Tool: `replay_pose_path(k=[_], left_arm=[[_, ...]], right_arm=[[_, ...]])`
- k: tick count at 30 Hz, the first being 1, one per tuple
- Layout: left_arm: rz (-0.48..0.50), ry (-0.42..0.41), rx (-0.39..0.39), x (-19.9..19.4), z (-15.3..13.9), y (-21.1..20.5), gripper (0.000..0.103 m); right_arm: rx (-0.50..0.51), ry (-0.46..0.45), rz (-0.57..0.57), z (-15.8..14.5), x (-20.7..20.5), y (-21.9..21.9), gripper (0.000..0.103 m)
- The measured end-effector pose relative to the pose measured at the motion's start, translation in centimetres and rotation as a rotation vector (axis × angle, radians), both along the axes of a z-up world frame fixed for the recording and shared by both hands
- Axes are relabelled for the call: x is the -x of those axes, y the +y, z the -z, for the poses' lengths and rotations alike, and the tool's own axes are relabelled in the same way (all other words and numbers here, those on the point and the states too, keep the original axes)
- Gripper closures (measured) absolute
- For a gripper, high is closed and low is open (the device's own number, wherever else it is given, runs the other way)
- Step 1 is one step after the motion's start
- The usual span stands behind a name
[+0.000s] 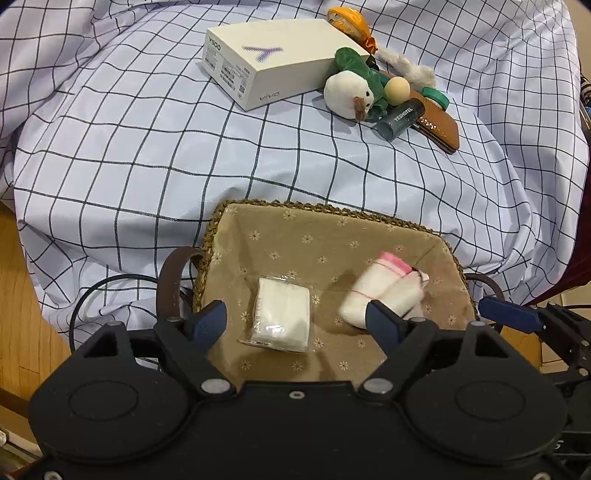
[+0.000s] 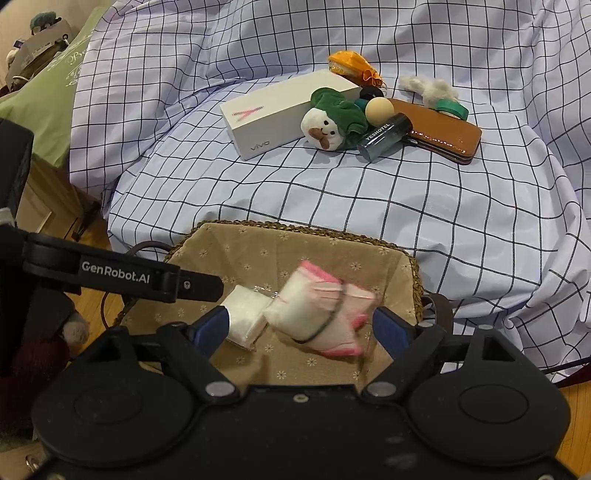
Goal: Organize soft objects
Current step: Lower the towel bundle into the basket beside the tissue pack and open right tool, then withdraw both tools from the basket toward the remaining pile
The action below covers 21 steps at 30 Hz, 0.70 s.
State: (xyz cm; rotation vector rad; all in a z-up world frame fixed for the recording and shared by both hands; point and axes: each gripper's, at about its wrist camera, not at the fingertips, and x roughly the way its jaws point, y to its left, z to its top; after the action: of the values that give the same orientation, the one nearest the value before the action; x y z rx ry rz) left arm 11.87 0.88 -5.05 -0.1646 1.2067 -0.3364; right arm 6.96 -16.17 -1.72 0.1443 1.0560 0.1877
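A woven basket [image 1: 295, 205] [image 2: 295, 226] with a tan flowered liner stands at the near edge of the checked sheet. In it lie a white wrapped pad [image 1: 282, 319] [image 2: 245, 314] and a white-and-pink sock bundle [image 1: 384, 290] [image 2: 314, 314], which looks blurred. My left gripper [image 1: 295, 319] hangs open over the pad without touching it. My right gripper [image 2: 301, 326] is open too, and the sock bundle lies loose between its fingers. Farther back, a white plush with a green hat [image 1: 349, 92] [image 2: 327, 125] rests on the sheet beside a tuft of white fluff [image 1: 413, 70] [image 2: 430, 86].
Around the plush lie a white phone box [image 1: 269, 62] [image 2: 284, 110], an orange pouch [image 1: 349, 22], a beige ball [image 1: 397, 88], a small bottle [image 1: 399, 120], a green tape roll [image 2: 450, 107] and a brown case [image 2: 443, 133]. A green pillow [image 2: 44, 107] lies left; wooden floor shows below.
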Motion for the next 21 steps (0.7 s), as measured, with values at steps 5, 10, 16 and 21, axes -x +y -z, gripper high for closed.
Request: replay_pose_path(k=[5,10,16,21], left_arm=[[0.006,0.007,-0.007,0.1,0.1,-0.1,0.025],[0.010,0.007,-0.012,-0.1,0.1,-0.2,0.025],[0.028,0.003,-0.025,-0.2,0.1,-0.6,0.025],[0.057,-0.005,-0.054,-0.2,0.0,-1.2,0.025]], right_arm=[[0.000,-0.004,0.006,0.0,0.0,-0.1,0.018],[0.001,-0.010,0.014,-0.1,-0.1,-0.3,0.018],[0.000,-0.013,0.031,-0.1,-0.4,-0.6,0.018],[0.003,-0.018,0.046,0.0,-0.7,-0.9,0.018]])
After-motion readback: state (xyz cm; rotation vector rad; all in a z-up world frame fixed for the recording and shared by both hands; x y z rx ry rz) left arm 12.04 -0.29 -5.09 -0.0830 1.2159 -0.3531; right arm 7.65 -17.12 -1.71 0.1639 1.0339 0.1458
